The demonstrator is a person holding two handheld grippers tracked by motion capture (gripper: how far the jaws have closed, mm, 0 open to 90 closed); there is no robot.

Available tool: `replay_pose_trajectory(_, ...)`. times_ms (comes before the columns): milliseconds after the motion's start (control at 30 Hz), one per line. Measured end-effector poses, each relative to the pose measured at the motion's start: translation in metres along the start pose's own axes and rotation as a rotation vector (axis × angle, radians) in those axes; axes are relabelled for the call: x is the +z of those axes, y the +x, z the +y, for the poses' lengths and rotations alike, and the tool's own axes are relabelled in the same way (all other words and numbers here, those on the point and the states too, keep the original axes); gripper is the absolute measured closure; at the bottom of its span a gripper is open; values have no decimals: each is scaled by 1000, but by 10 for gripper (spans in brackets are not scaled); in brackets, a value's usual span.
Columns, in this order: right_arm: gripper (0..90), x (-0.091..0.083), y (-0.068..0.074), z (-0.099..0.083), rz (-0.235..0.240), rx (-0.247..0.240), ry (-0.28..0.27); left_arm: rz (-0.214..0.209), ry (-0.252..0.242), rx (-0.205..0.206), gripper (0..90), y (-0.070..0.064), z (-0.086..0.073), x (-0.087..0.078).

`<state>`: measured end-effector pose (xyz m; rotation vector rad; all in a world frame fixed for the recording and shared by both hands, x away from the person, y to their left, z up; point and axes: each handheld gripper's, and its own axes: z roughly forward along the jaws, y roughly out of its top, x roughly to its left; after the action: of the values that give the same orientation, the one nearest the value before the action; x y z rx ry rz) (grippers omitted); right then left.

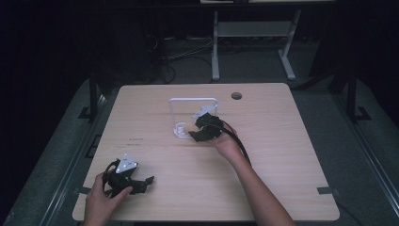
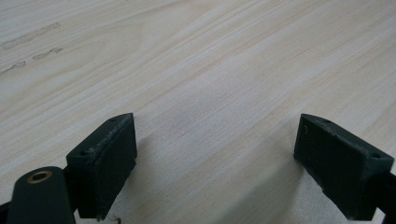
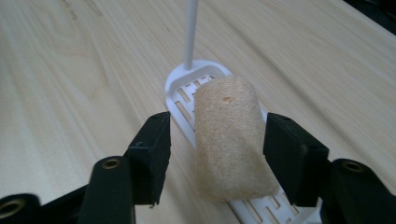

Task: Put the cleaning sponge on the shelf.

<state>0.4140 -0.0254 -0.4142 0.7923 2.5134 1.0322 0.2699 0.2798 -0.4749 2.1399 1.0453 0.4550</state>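
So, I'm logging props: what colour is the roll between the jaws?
Pale tan, sponge-like roll, seen best in the right gripper view, over the white slotted rack.

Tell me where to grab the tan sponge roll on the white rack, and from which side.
Grip the sponge roll across its curved long sides at mid-length, coming along the slotted base of the white rack as the right gripper does now. Its open fingers already flank both sides. The rack's upright post stands beyond the far end, so that approach looks blocked.

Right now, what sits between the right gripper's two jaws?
In the right gripper view, a tan sponge roll lies between the open jaws of the right gripper, resting on the white slotted rack. A gap shows on the left jaw's side.
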Motion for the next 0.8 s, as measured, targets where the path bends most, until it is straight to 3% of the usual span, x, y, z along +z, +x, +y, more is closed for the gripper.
replay_pose_trajectory(100, 512, -4, 2, -2, 11, 1, -12, -1, -1, -1, 127, 0, 0, 0)
replay_pose_trajectory(133, 583, -7, 4, -5, 25, 4, -10, -1, 1, 1, 127, 0, 0, 0)
replay_pose_trajectory(167, 583, -7, 4, -5, 25, 4, -10, -1, 1, 1, 127, 0, 0, 0)
replay_pose_trajectory(300, 744, -8, 8, -12, 56, 11, -7, 1, -1, -1, 127, 0, 0, 0)
replay_pose_trajectory(333, 816, -8, 10, -16, 77, 21, 1, 0, 3, 4, 127, 0, 0, 0)
replay_pose_trajectory(467, 881, -2, 14, -23, 100, 17, 31, -1, -1, -1, 127, 0, 0, 0)
replay_pose_trajectory(800, 896, 18, 12, -39, 111, 31, 102, -1, -1, -1, 127, 0, 0, 0)
